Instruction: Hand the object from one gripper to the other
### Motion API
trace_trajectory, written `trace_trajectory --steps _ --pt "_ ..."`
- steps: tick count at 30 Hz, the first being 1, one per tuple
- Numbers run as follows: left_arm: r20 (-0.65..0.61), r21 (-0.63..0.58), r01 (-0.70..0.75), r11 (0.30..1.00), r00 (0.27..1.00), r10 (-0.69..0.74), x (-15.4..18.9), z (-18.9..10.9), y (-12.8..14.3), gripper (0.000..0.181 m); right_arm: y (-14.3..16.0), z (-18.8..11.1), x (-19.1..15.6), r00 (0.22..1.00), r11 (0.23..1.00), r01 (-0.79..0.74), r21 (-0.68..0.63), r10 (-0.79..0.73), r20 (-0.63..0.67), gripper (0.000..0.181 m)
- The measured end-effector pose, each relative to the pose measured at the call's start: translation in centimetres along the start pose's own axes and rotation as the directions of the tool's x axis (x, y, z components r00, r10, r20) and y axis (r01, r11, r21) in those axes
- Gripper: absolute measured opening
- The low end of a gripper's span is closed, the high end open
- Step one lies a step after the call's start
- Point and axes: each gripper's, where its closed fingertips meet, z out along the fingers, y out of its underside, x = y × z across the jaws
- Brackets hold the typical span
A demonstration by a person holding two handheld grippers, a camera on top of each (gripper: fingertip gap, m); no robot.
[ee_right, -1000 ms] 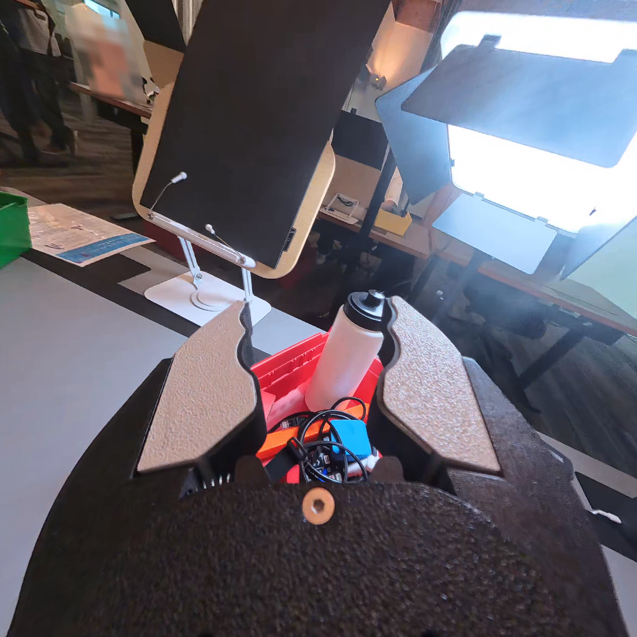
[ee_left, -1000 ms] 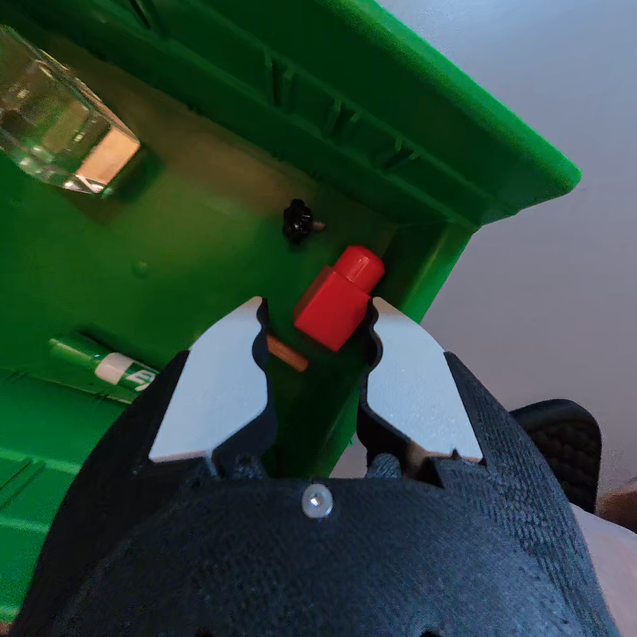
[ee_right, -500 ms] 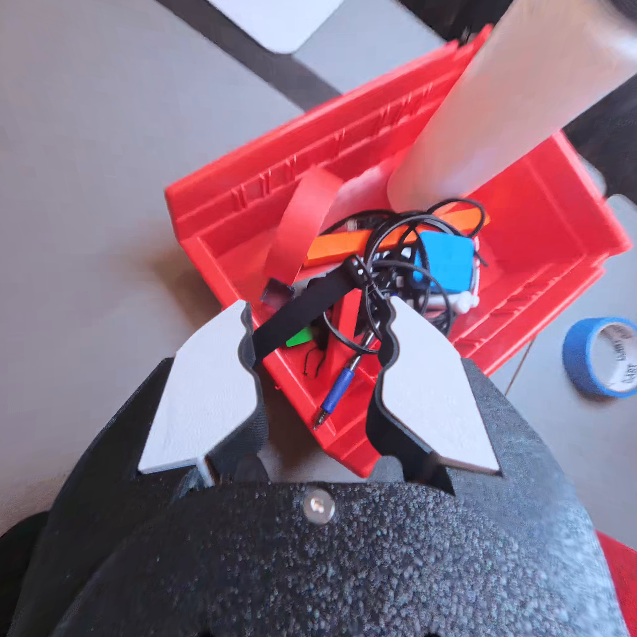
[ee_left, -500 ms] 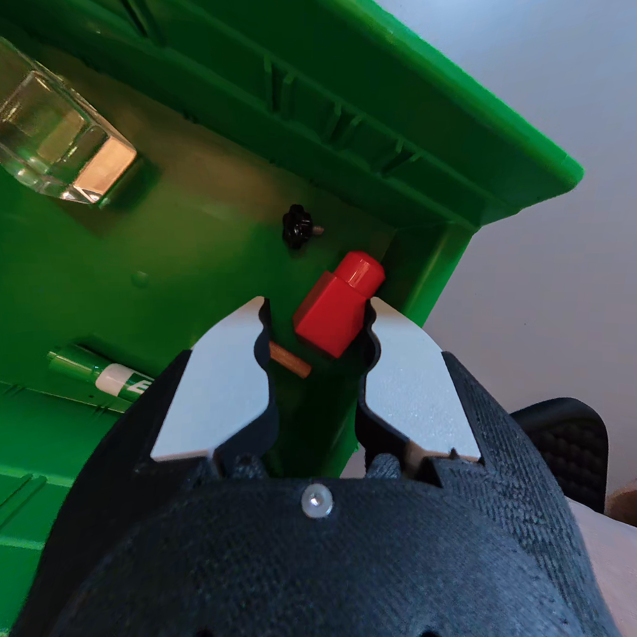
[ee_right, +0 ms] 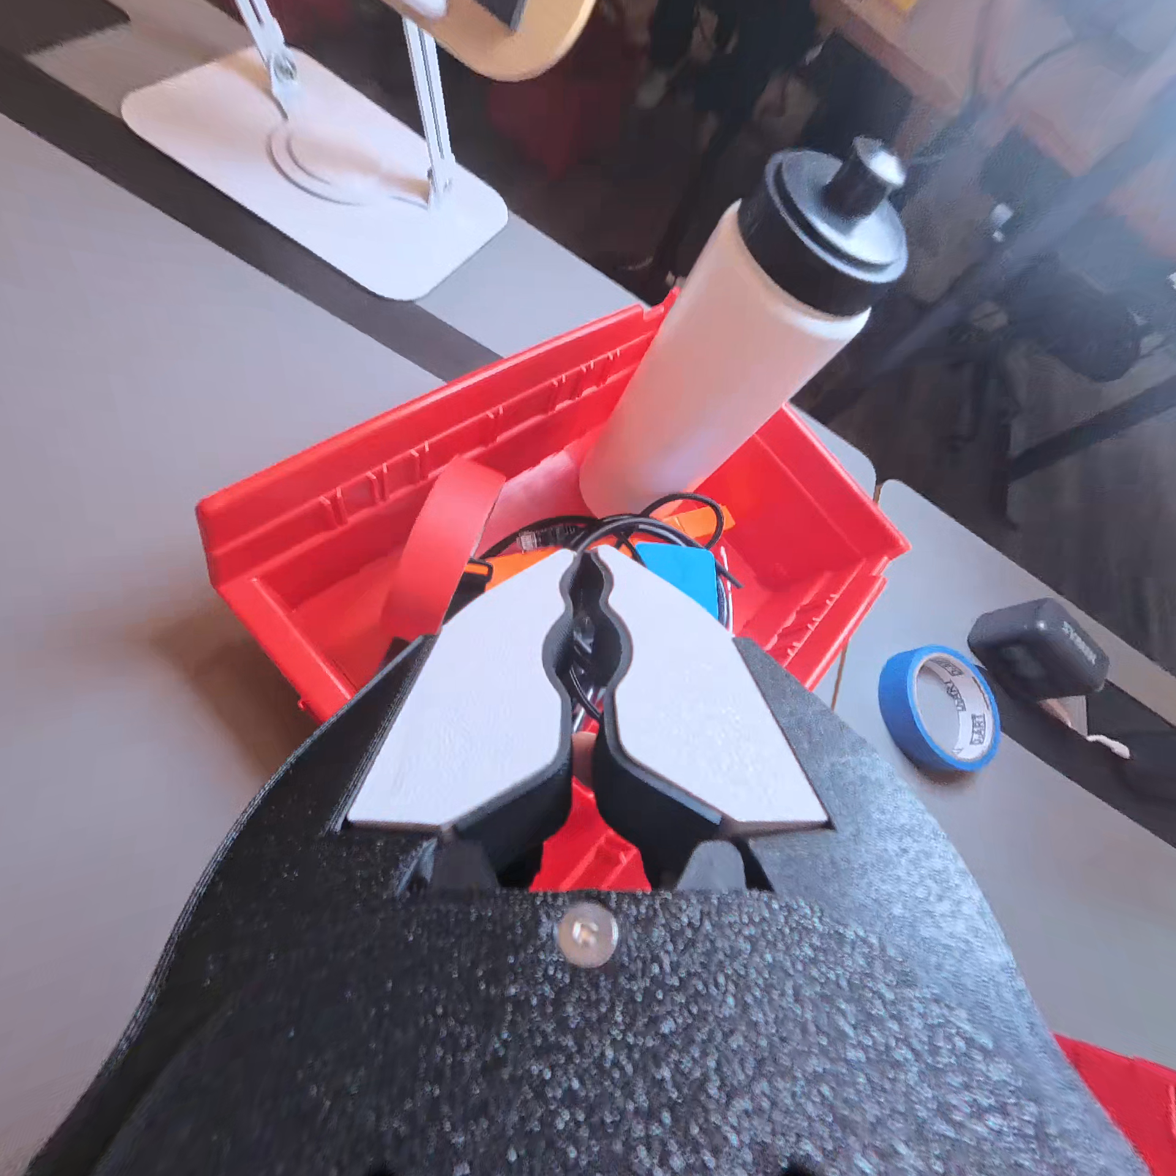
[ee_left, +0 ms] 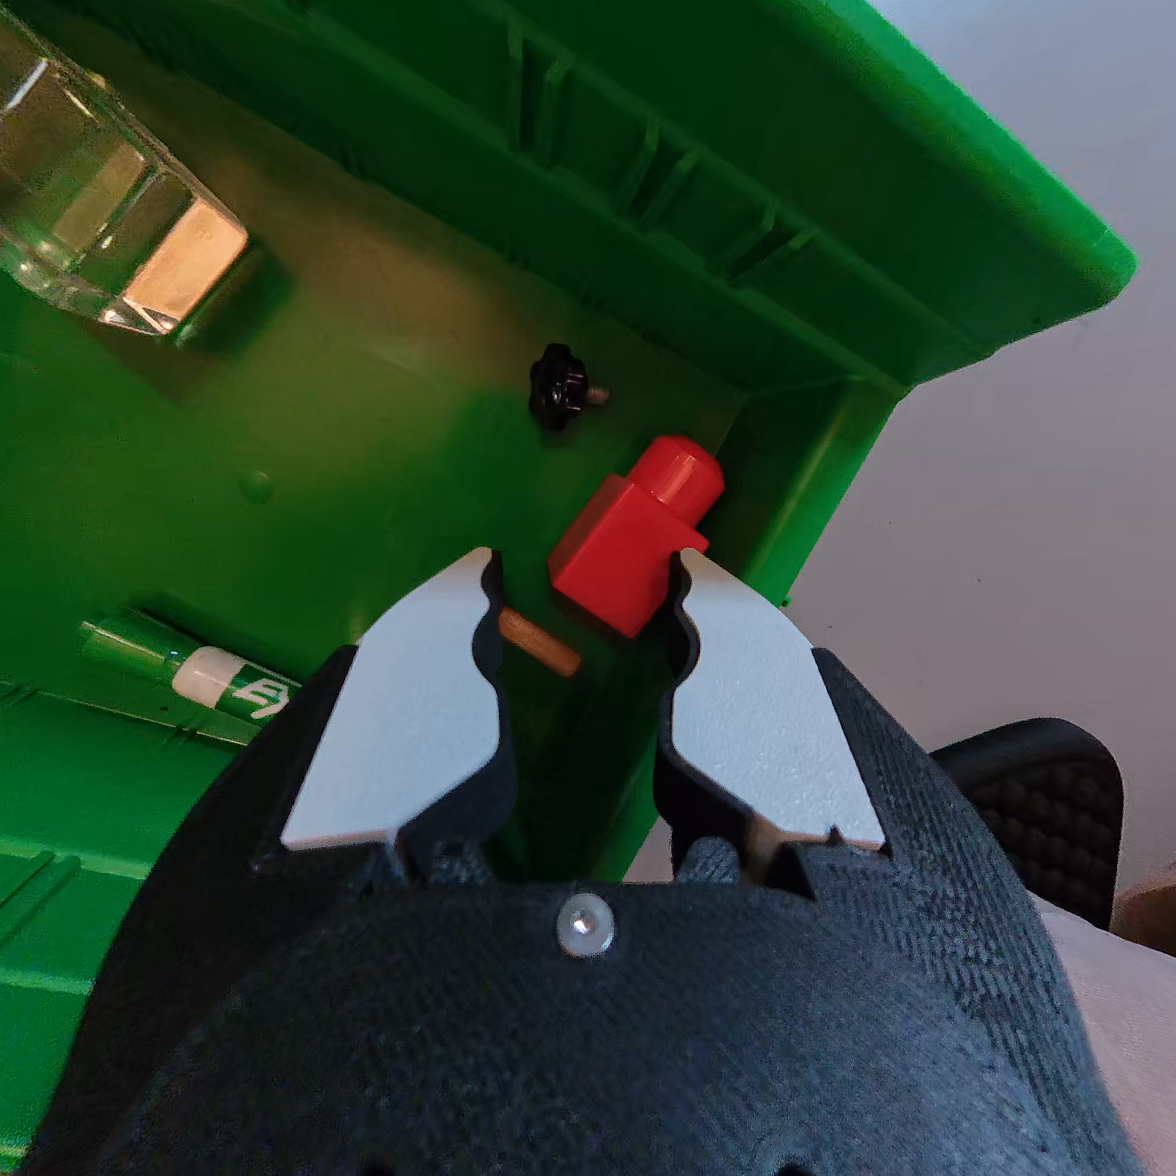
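- The left gripper (ee_left: 585,560) hangs over the green bin (ee_left: 827,191), jaws apart, with nothing between them.
- At centre right of the left wrist view a red block (ee_left: 620,560) with a round stud lies in the bin's corner, just ahead of the right fingertip; whether they touch I cannot tell.
- A small brown dowel (ee_left: 541,643) lies beside the left finger, a black knob (ee_left: 560,387) above the block, a green marker (ee_left: 191,668) at lower left, and a clear block (ee_left: 95,210) at upper left.
- The right gripper (ee_right: 585,563) sits over the red bin (ee_right: 356,503), jaws nearly together; black cable (ee_right: 582,649) runs through the gap, so it seems clamped on that, though the contact itself is hidden.
- A white bottle (ee_right: 732,356) leans in that bin; blue tape (ee_right: 935,706) lies on the table at right.
- Which thing is meant for the handover I cannot tell for sure; the cable looks the likelier one.
- To do this step well, lift the cable slowly, since its loops tangle with the bin's other contents.
- Leave a free length for the left gripper to pinch.
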Motion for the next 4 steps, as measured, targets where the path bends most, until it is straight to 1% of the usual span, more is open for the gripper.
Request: trace_trajectory --steps 1,3,4 --pt "0.001 0.0 -0.005 1.0 1.0 0.005 0.1 0.0 0.0 0.05 1.2 0.3 -0.1 1.0 0.998 0.007 -0.068 -0.006 0.013 0.0" --pt "0.005 -0.002 -0.014 1.0 1.0 0.014 0.2 -0.1 -0.1 0.05 4.6 1.0 -1.1 0.997 0.964 0.064 -0.258 -0.048 0.066 0.003" --pt "0.006 -0.001 -0.016 1.0 1.0 0.016 0.2 -0.1 -0.1 0.05 6.2 1.2 -2.4 0.99 0.936 0.092 -0.34 -0.05 0.132 0.025"
